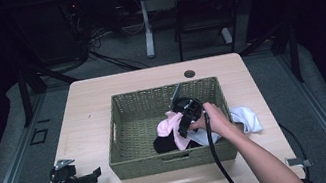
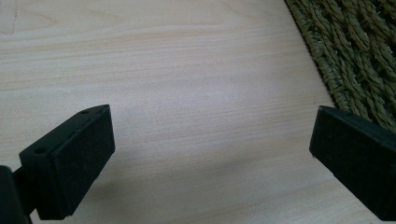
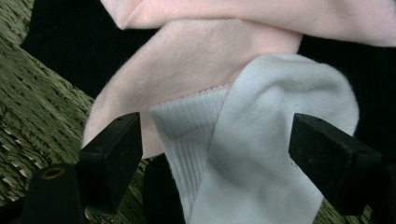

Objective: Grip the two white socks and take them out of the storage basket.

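A green woven basket (image 1: 133, 122) stands mid-table and holds a pink sock (image 1: 167, 127), a black sock (image 1: 163, 145) and a white sock (image 1: 207, 138). My right gripper (image 1: 183, 127) hangs inside the basket over these socks. In the right gripper view its jaws stand wide open, the white sock (image 3: 252, 154) lying between them over the pink sock (image 3: 196, 60) and black fabric (image 3: 70, 51). My left gripper (image 1: 95, 175) rests open on the table at the front left, just left of the basket wall (image 2: 355, 51), with bare wood between its fingers (image 2: 74, 158).
Another white sock (image 1: 247, 118) lies on the table (image 1: 87, 105) just right of the basket. A round cable hole (image 1: 190, 73) sits near the table's far edge. Beyond the table stand desk legs and cables on a grey floor.
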`<state>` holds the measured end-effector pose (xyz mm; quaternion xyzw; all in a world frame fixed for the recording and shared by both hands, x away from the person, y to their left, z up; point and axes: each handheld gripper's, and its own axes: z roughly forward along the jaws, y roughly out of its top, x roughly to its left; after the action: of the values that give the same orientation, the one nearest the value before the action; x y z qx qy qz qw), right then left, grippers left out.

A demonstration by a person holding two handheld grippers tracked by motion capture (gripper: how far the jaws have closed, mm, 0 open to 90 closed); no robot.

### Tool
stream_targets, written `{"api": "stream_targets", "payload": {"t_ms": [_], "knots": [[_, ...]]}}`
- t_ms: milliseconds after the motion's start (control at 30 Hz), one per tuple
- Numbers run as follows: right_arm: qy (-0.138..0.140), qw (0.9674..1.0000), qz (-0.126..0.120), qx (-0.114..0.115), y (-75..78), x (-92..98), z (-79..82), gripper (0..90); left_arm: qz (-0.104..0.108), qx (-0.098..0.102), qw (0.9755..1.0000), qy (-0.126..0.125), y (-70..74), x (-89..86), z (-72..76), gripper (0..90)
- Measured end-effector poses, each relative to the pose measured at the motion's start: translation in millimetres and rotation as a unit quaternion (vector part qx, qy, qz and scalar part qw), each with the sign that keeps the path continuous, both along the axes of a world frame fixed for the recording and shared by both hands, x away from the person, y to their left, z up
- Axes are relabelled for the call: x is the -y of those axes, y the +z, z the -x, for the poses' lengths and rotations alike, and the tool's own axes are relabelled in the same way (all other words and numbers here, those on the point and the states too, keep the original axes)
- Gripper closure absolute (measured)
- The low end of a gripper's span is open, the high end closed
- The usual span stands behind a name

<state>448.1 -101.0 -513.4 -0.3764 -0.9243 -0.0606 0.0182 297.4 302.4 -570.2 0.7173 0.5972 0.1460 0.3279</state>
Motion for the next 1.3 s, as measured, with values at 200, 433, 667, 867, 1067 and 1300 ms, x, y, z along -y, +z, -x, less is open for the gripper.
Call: {"api": "stream_targets", "payload": {"t_ms": [200,433,667,867,1067,1300], "knots": [[0.002,0.9998,0.015,-0.009,-6.1,-0.5,-1.8,29.9,0.0,-0.001,1.0,-0.001,0.1,-0.4,0.1,0.3],[-0.006,0.9997,0.023,-0.005,-7.9,2.2,-3.7,47.9,0.0,0.0,1.0,0.0,0.2,-0.4,0.2,0.3],[-0.005,0.9996,0.026,-0.008,-8.2,5.1,-4.9,72.7,0.001,0.005,1.0,0.002,-0.4,0.3,0.3,0.3],[-0.004,0.9998,0.021,0.001,0.7,8.4,-1.4,81.2,0.001,0.006,1.0,0.002,-0.4,0.4,0.2,0.3],[-0.011,0.9999,-0.008,0.01,22.1,17.1,0.8,81.4,0.001,0.005,1.0,0.003,-0.4,0.4,0.2,0.3],[-0.011,0.9994,-0.026,0.021,50.9,25.1,1.9,81.3,-0.001,0.001,1.0,-0.001,0.5,-0.7,0.1,0.3]]}}
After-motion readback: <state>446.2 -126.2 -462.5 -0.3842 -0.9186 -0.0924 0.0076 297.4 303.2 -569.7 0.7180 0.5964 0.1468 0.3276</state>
